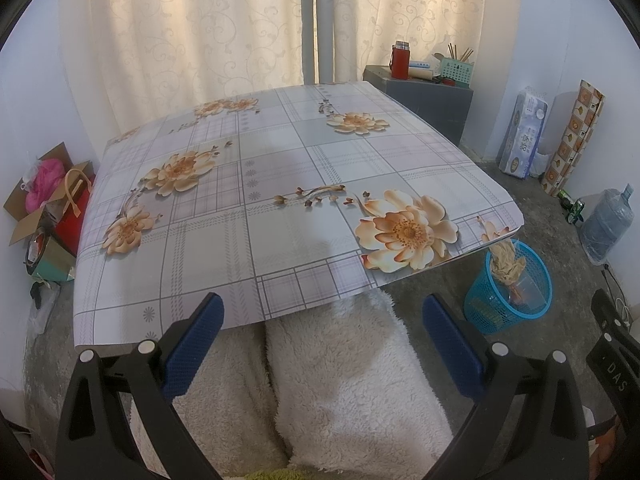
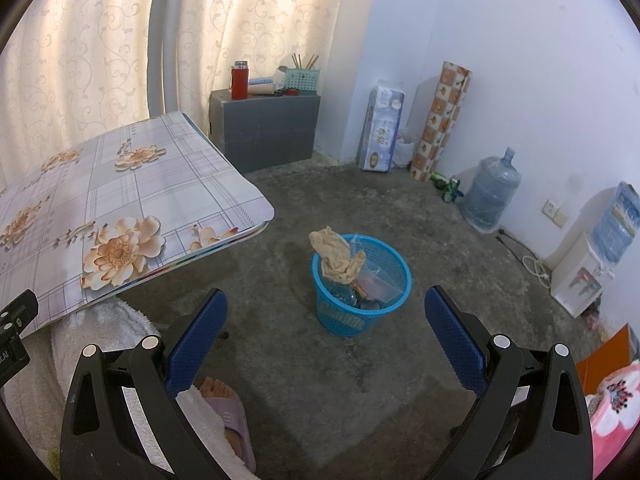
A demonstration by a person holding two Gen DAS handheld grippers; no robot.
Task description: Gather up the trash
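Your left gripper hangs with jaws spread and nothing between them over the bare floral table. To its right, your right gripper is equally wide and unloaded, facing the blue basket on the floor, where the crumpled paper overhangs the rim; brush it and it could spill out.

Soft daylight glows through the curtains far ahead of the jaws, leaving the room dim. A faint shadow lies on the surface. Fisheye bending and dark corners frame both views.
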